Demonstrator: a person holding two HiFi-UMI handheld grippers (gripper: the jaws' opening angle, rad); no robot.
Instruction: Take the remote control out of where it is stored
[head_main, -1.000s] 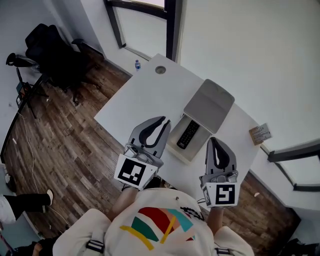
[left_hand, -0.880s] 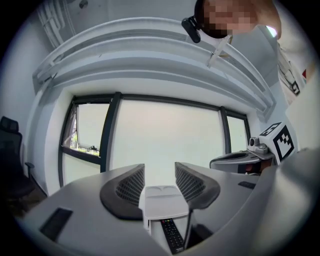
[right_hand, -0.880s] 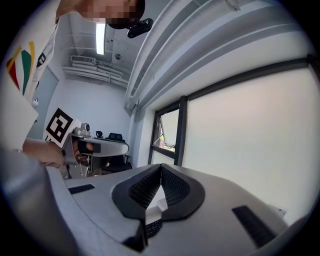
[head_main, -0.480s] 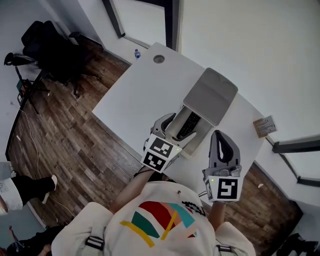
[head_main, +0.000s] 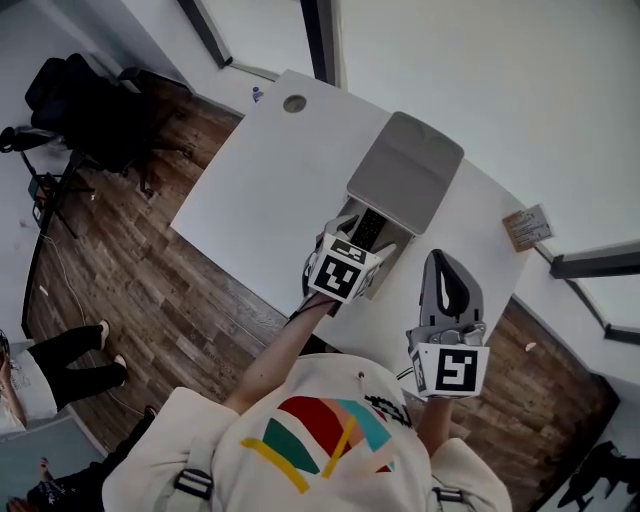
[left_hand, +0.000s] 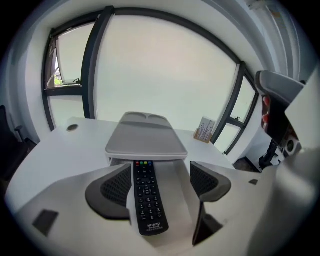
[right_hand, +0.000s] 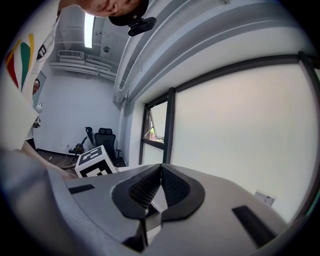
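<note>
1. When viewed from the head, shows left gripper (head_main: 358, 232) at the open grey box (head_main: 404, 170) on the white table (head_main: 265, 175), remote control (head_main: 371, 226) inside at its 12 o'clock; right gripper (head_main: 441, 262) apart at 4 o'clock.
2. Left gripper view: jaws just opened wide, remote control lying between them, ungripped, top end under the lid (left_hand: 146, 141) at 12 o'clock.
3. Right gripper view: jaws pressed together, empty.

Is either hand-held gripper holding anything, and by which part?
Nothing is held. The left hand-held gripper, jaws just opened, straddles the remote without pressing; the right hand-held gripper is shut, empty.
</note>
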